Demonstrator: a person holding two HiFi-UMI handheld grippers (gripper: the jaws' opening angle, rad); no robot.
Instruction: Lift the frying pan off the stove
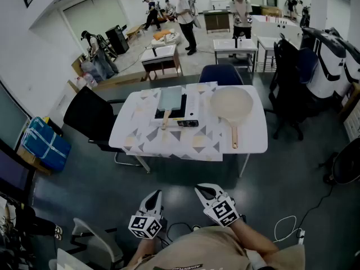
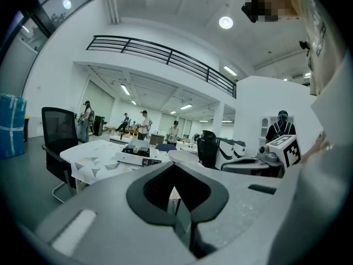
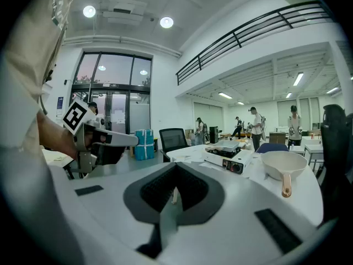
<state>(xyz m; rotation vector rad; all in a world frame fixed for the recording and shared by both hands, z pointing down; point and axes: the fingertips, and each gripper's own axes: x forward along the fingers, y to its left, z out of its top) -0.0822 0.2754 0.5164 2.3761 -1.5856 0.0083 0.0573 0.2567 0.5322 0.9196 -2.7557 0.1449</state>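
A square pale-blue frying pan [image 1: 170,99] with a wooden handle sits on the white portable stove [image 1: 181,117], in the middle of the patterned table [image 1: 140,139]. The right gripper view shows the frying pan [image 3: 227,146] on the stove [image 3: 230,159], far off. My left gripper [image 1: 155,196] and right gripper [image 1: 201,189] are held close to my body, well short of the table, both shut and empty. In the left gripper view the jaws [image 2: 175,199] meet, and the stove [image 2: 135,154] is distant. The right gripper [image 3: 175,199] also has its jaws together.
A round cream pan [image 1: 231,105] with a wooden handle lies on the table right of the stove. A black office chair [image 1: 90,117] stands at the table's left, a blue chair [image 1: 221,74] behind it, dark chairs [image 1: 289,83] to the right. A blue bag [image 1: 45,142] sits left; people stand far back.
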